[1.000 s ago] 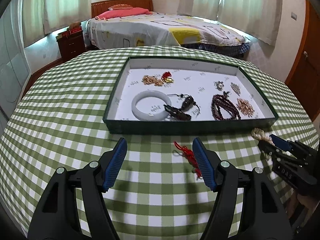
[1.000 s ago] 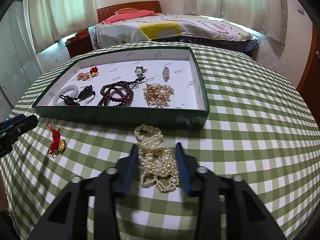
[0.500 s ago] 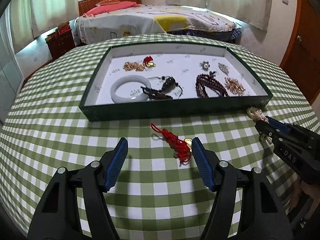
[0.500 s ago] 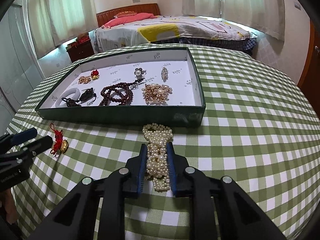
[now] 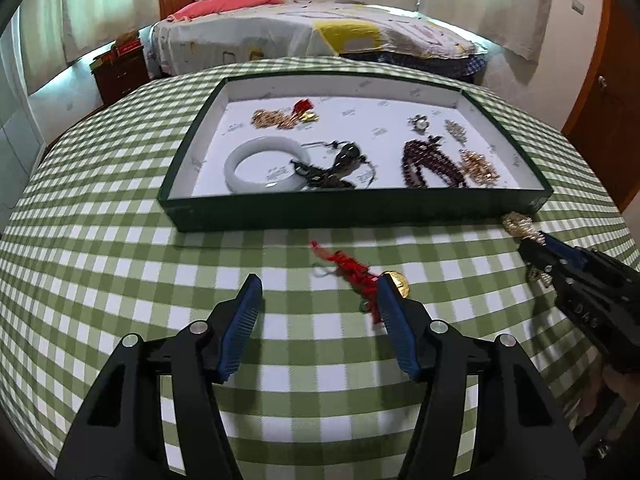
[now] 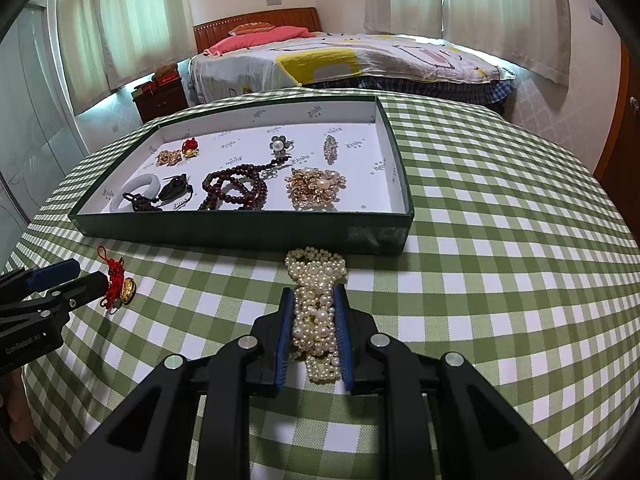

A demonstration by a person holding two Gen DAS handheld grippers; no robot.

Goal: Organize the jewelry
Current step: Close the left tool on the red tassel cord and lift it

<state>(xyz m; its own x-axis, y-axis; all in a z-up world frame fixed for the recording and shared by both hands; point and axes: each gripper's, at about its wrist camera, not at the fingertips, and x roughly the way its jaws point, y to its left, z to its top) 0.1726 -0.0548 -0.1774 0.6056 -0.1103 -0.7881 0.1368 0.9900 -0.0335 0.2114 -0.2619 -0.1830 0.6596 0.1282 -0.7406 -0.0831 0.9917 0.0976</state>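
Two pieces of jewelry are lying outside the tray on the green-and-white checked tablecloth [image 6: 500, 240]. One, a bundle of creamy round pearls [image 6: 316, 312], is being pinched between the ribbed blue pads of the right gripper [image 6: 314, 300], its far end nearly touching the tray's near wall. The other, a red knotted cord charm [image 5: 354, 270] with a shiny gold disc, is sitting just inside the right pad of the left gripper [image 5: 318, 288], whose jaws are closing but not yet pressing it. Bare cloth is stretching wide to the left of the charm. Behind both, the shallow dark-green tray [image 5: 360, 214] with its white printed lining is holding a smooth white bangle [image 5: 266, 164], dark red beads [image 5: 428, 162], a black corded pendant, gold clusters and a pearl flower ring.
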